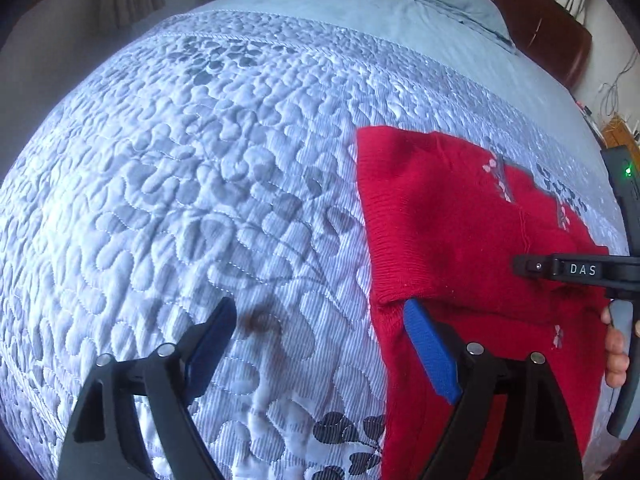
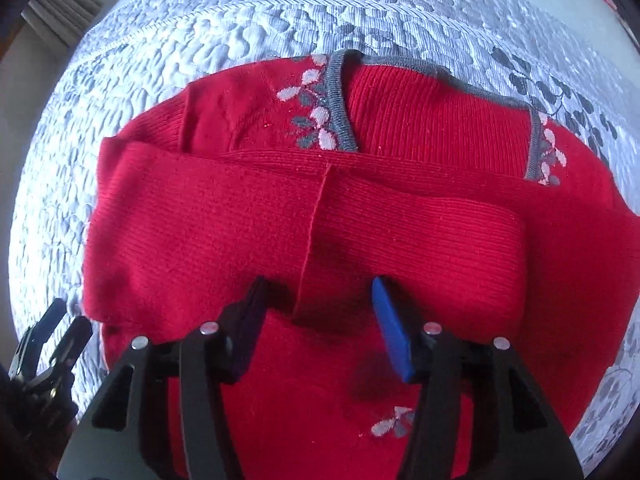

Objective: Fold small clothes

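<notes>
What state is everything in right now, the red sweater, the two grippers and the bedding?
Sweater: lying flat on the quilt, sleeves folded across the body, neckline showing, not held.
Left gripper: open, empty, one finger over the sweater's edge.
Right gripper: open, empty, over the folded sleeves.
Quilt: spread flat over the bed.
Pillow: lying at the headboard.

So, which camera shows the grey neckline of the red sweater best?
The right wrist view: the grey neckline lies whole, with its flower pattern. The left wrist view shows only a thin, blurred piece at the sweater's far edge.
</notes>
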{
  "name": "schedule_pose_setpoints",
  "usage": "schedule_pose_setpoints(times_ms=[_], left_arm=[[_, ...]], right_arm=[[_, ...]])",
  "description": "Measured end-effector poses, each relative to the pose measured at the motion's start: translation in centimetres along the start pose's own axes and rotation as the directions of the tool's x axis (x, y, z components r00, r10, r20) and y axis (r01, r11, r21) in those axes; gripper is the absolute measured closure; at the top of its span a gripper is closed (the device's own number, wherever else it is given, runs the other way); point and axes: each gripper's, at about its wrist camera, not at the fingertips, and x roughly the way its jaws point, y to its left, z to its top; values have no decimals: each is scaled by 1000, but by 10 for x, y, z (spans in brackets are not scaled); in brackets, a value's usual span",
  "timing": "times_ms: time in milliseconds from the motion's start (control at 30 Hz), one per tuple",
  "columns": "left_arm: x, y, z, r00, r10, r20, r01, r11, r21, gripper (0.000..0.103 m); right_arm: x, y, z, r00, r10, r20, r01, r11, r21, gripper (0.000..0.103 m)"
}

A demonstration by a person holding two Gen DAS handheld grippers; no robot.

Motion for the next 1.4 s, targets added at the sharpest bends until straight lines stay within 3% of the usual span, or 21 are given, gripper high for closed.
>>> schedule_pose_setpoints(times_ms=[100,167,233,300,400,467,533,600,700,800,900,933,967,1000,1067,1133,1200,1267,1300,1400], left_arm=[[5,1,-1,1000,3,-11,-3,1000,-8,17],[7,2,-2,1000,1,-12,-2,1000,-11,17],[6,1,-3,1000,5,-8,-5,1000,-9,17],[4,1,-3,1000,-3,0,3,1000,-8,17],[4,-1,-4,1000,-6,6,6,1000,-7,17],[5,-4,-6,1000,1,5,-1,1000,1,17],[7,-10,-8,1000,6,4,-6,1000,21,17],[9,-17,-10,1000,7,6,-7,999,48,17],[10,-26,-14,1000,18,14,-20,996,83,17],[12,-32,-17,1000,23,18,-25,993,117,17],[14,-36,-19,999,29,24,-32,991,133,16],[15,-36,-19,999,31,24,-34,990,136,16],[15,-35,-20,999,31,24,-35,990,138,16],[16,-35,-20,999,32,26,-35,990,139,16],[16,-35,-20,999,29,26,-32,990,136,15],[15,-33,-21,999,26,29,-30,991,132,15],[15,-32,-21,999,24,32,-28,992,123,15],[15,-32,-21,999,28,37,-32,993,116,15],[15,-34,-22,999,33,39,-37,992,118,15],[17,-38,-24,998,50,45,-56,988,146,14]], right_arm=[[-6,-2,0,1000,-29,9,29,999,-30,92],[-20,-15,-2,1000,11,25,-11,1000,-7,96],[-50,-43,-7,990,93,108,-97,995,32,96],[-75,-74,-16,978,122,168,-135,989,68,96],[-99,-137,-40,970,85,228,-120,983,141,90],[-98,-179,-55,973,26,230,-80,971,226,57],[-86,-227,-75,976,32,217,-109,930,350,58],[-71,-256,-89,968,132,213,-211,887,411,58],[-56,-273,-102,936,237,260,-333,835,438,58],[-47,-272,-94,924,268,272,-364,831,421,57],[-41,-266,-80,941,240,240,-322,858,401,49],[-40,-263,-76,945,226,235,-305,867,394,54],[-40,-258,-71,951,208,230,-283,884,371,74],[-39,-254,-65,956,201,216,-266,902,340,86],[-45,-243,-58,966,163,200,-215,936,279,96],[-58,-239,-53,963,145,228,-200,950,241,96],[-78,-241,-47,946,131,296,-203,952,229,97],[-87,-250,-38,934,102,341,-197,946,258,97],[-86,-256,-31,939,56,340,-161,944,288,96],[-58,-269,-20,975,15,222,-97,927,363,71]])
